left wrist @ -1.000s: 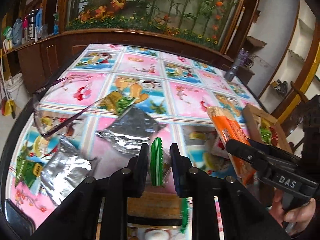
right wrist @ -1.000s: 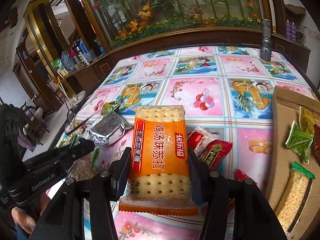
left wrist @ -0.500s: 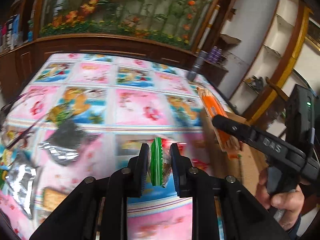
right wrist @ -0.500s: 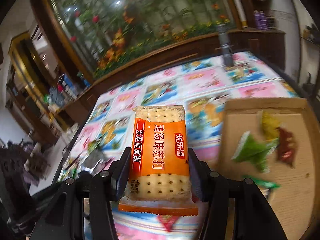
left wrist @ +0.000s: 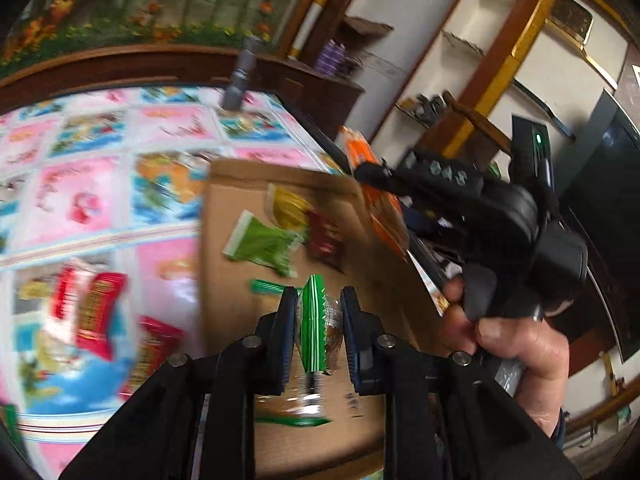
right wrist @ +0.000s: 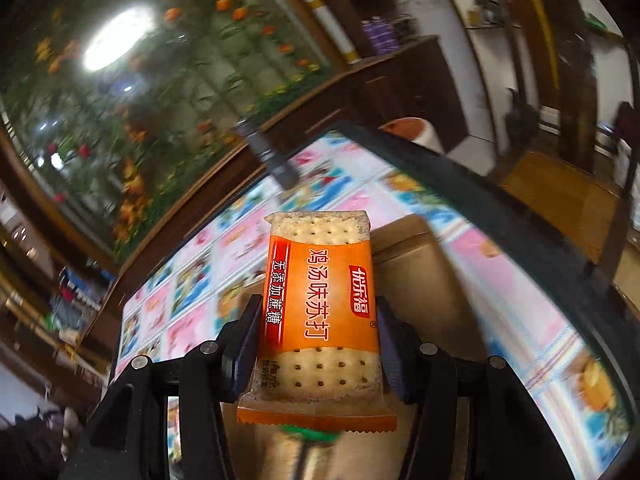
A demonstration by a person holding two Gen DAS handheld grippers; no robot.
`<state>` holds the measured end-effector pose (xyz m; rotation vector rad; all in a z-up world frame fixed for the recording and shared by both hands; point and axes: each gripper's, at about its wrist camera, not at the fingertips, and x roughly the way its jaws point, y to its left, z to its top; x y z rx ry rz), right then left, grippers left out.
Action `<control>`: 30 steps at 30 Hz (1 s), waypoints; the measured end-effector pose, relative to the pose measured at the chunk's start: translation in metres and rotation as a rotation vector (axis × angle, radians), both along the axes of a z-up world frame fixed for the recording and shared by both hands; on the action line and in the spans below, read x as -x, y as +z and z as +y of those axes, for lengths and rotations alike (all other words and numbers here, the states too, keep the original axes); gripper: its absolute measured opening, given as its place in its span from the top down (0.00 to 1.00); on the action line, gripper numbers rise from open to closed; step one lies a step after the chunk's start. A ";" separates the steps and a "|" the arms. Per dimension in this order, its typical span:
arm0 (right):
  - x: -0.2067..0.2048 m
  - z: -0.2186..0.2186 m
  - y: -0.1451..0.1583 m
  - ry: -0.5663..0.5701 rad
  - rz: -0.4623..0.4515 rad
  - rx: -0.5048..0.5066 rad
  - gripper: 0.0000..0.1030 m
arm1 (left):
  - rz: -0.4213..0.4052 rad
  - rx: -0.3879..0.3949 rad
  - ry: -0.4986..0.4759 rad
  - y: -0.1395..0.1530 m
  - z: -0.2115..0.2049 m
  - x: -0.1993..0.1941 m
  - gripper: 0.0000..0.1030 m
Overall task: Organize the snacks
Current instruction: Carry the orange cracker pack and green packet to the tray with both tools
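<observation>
My left gripper (left wrist: 316,300) is shut on a thin green-striped snack packet (left wrist: 313,328), held edge-on above the brown cardboard box (left wrist: 224,272). Inside the box lie a light green packet (left wrist: 266,245), a yellow one (left wrist: 289,210) and a dark red one (left wrist: 324,238). My right gripper (right wrist: 318,312) is shut on an orange cracker packet (right wrist: 320,304) with Chinese lettering, upright between its pads, over the cardboard box (right wrist: 416,248). In the left wrist view the right gripper (left wrist: 374,178) hangs above the box's right side with the orange packet (left wrist: 380,204).
Red snack packets (left wrist: 94,308) lie on the pink and blue picture tablecloth (left wrist: 80,200) left of the box. A dark grey bottle (left wrist: 239,76) stands at the table's far edge. A hand (left wrist: 508,344) holds the right gripper. Shelves and dark wood cabinets surround the table.
Both grippers have swung right, from the loose packets at the table's middle to over the cardboard box. Each keeps its packet. The right view has rolled, tilting the table.
</observation>
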<state>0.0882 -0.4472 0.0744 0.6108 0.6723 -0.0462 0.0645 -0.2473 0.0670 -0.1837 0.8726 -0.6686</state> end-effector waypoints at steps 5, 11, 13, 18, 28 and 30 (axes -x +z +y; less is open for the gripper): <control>-0.001 -0.018 -0.009 -0.031 0.054 0.002 0.45 | 0.040 -0.018 -0.060 -0.022 -0.022 0.002 0.80; -0.010 -0.016 -0.023 -0.017 0.135 0.024 0.45 | 0.044 -0.058 -0.109 -0.036 -0.032 0.010 0.80; -0.010 -0.016 -0.025 -0.020 0.148 0.029 0.45 | 0.038 -0.063 -0.118 -0.037 -0.033 0.011 0.80; -0.013 -0.010 -0.029 -0.008 0.166 0.040 0.45 | 0.035 -0.071 -0.123 -0.038 -0.034 0.011 0.80; -0.016 -0.006 -0.034 0.006 0.201 0.061 0.45 | 0.045 -0.068 -0.122 -0.041 -0.032 0.013 0.79; -0.016 -0.006 -0.034 0.002 0.206 0.060 0.44 | 0.047 -0.067 -0.124 -0.041 -0.033 0.011 0.79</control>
